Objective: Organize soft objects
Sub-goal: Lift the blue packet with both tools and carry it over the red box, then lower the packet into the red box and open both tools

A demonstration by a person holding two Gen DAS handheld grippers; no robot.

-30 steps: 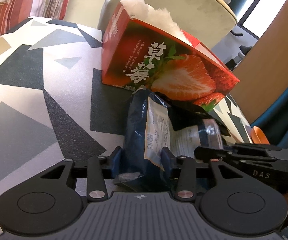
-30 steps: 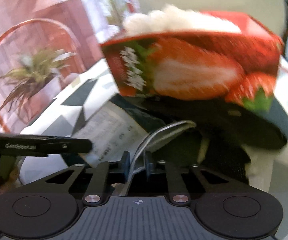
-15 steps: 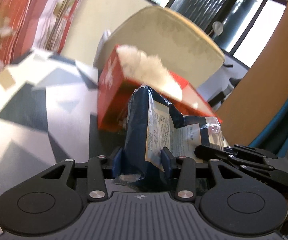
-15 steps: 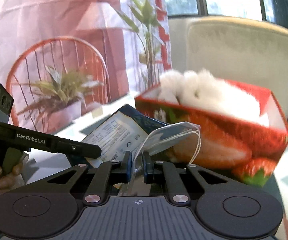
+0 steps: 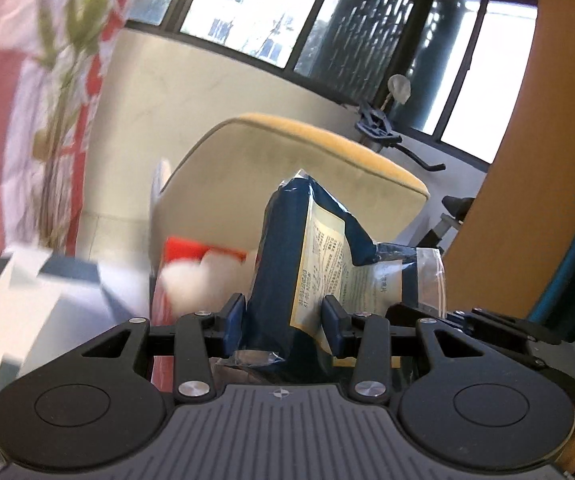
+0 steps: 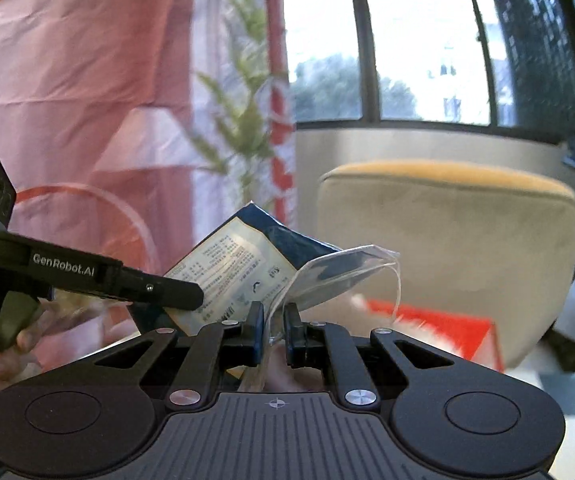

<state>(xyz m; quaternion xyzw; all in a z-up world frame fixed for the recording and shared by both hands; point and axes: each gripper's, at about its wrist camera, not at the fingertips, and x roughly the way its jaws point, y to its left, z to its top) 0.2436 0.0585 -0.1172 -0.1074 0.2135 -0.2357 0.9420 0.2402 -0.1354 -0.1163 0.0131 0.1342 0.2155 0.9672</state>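
My left tool (image 5: 283, 318) clamps the blue packet (image 5: 287, 248) while my right tool (image 6: 274, 334) pinches its clear flap (image 6: 327, 276), steadying it above the red box (image 6: 447, 332).

- A dark blue soft packet in a clear plastic bag (image 5: 287, 264), a cream printed label on its face, stands upright, clamped across its lower part, its clear zip edge trailing toward 3 o'clock.
- The clear edge (image 6: 327, 276) curls up, pinched at its base.
- A red cardboard box with white fluffy stuffing (image 5: 195, 268) sits blurred at 9 o'clock of the packet, behind it.
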